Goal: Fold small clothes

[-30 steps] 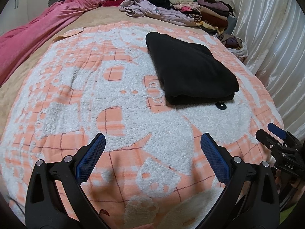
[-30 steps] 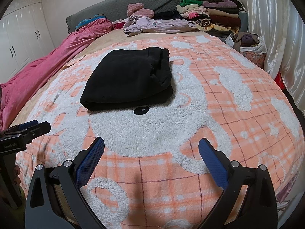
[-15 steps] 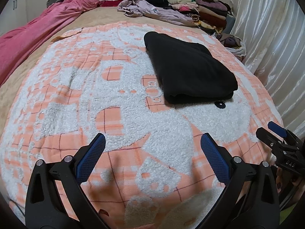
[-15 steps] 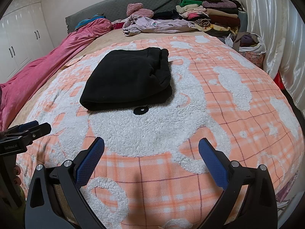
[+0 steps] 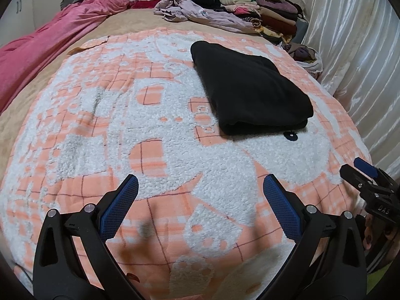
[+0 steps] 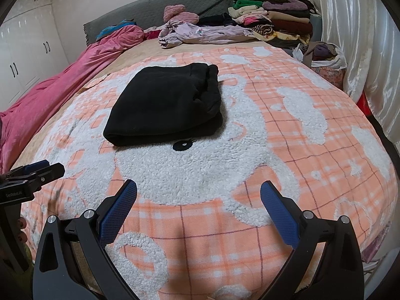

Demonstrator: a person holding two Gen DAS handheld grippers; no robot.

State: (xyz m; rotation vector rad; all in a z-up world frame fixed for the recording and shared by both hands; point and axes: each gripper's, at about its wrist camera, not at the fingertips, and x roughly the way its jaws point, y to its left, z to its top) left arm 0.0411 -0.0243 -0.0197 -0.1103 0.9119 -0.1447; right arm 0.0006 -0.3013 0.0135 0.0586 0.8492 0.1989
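A black garment [image 5: 250,90] lies folded into a thick rectangle on the orange-and-white fleece blanket [image 5: 125,130]; the right wrist view shows the same folded garment [image 6: 167,105] ahead and left of centre. My left gripper [image 5: 201,187] hovers open over the blanket's near part, well short of the garment, nothing between its blue pads. My right gripper [image 6: 198,195] is open too and equally empty, near the blanket's front. Each gripper appears at the edge of the other's view, the right one [image 5: 365,175] and the left one [image 6: 37,172].
A pile of unfolded lilac clothes [image 6: 197,33] and a stack of folded clothes [image 6: 275,20] lie at the bed's far end. A pink quilt [image 5: 50,50] runs along the left side. A bag of clothes [image 6: 325,60] and white curtain [image 6: 362,37] bound the right.
Both grippers stay open and nearly still. The left view has drifted slightly back and down, so the folded black garment sits a little farther up the frame.
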